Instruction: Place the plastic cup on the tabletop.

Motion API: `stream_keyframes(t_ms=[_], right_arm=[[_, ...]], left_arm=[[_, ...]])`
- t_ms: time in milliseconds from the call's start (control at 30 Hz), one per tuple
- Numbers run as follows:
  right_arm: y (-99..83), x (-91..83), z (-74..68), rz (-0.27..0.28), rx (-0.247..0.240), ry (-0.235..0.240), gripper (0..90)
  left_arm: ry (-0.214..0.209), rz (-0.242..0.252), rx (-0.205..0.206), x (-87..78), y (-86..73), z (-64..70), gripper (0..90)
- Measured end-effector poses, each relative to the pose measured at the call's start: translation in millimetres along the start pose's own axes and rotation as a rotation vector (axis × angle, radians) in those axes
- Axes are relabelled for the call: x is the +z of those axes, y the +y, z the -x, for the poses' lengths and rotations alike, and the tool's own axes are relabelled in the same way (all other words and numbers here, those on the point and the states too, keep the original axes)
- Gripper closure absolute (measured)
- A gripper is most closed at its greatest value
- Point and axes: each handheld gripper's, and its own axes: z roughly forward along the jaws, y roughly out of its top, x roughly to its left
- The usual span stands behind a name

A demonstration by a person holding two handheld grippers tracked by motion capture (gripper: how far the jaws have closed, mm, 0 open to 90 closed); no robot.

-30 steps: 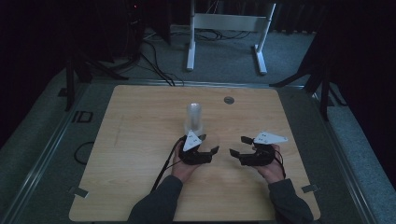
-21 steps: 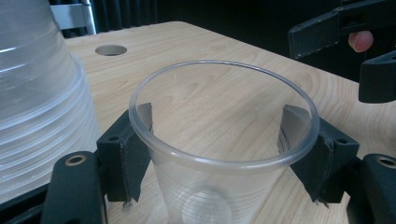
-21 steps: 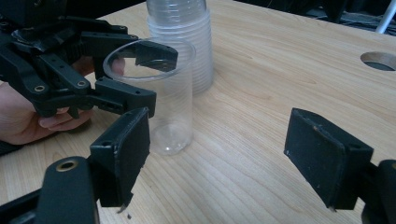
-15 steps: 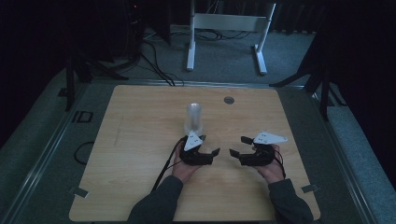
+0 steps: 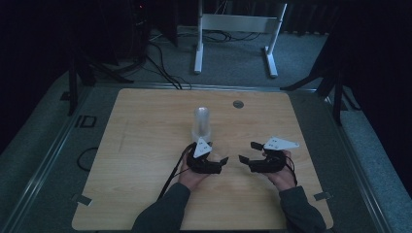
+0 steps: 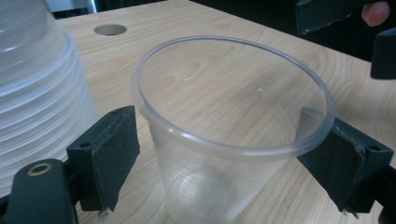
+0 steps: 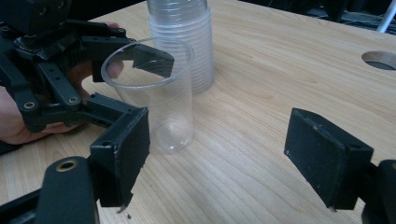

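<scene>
From the high view the room is dark and we can barely make out the clear cup [image 5: 219, 154]; it blurs into the table [image 5: 145, 145] by the left gripper [image 5: 219, 163]. The stack of cups [image 5: 202, 122] just behind it shows as a pale column, upside down, its top cut off in both gripper views.

In the left gripper view the cup [image 6: 233, 135] stands upright between our two jaws, its base cropped by the bottom edge. It is see-through plastic with a rolled rim and faint ribs near the bottom, and wood grain shows through the wall. The jaws are spread wide. The right-hand pad looks to touch the rim, the left-hand pad stands off with a gap, so no clamp. The stack [image 6: 37, 88] sits just beside it.

In the right gripper view the cup [image 7: 154, 93] stands on the table near the stack [image 7: 182, 42], with the left gripper [image 7: 135, 88] around it. The right gripper [image 7: 219, 163] hangs with jaws wide apart and nothing in them, near the cup. We see the right gripper [image 5: 247, 152] from above too. A round hole [image 5: 238, 104] lies at the table's far side.
</scene>
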Motion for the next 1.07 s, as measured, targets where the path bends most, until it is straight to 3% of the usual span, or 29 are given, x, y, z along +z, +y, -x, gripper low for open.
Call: stream_keyframes(t_ms=[733, 1067], right_arm=[[-0.4, -1.0, 0.9, 0.003, 0.003, -0.002, 21.7], [-0.6, -2.6, 2.6, 0.007, 0.010, -0.006, 21.5]], left_arm=[[-0.007, -0.037, -0.008, -34.8, -20.1, -7.2, 14.2], [0.008, -0.048, -0.037, -52.4, -28.9, -12.5, 14.2]])
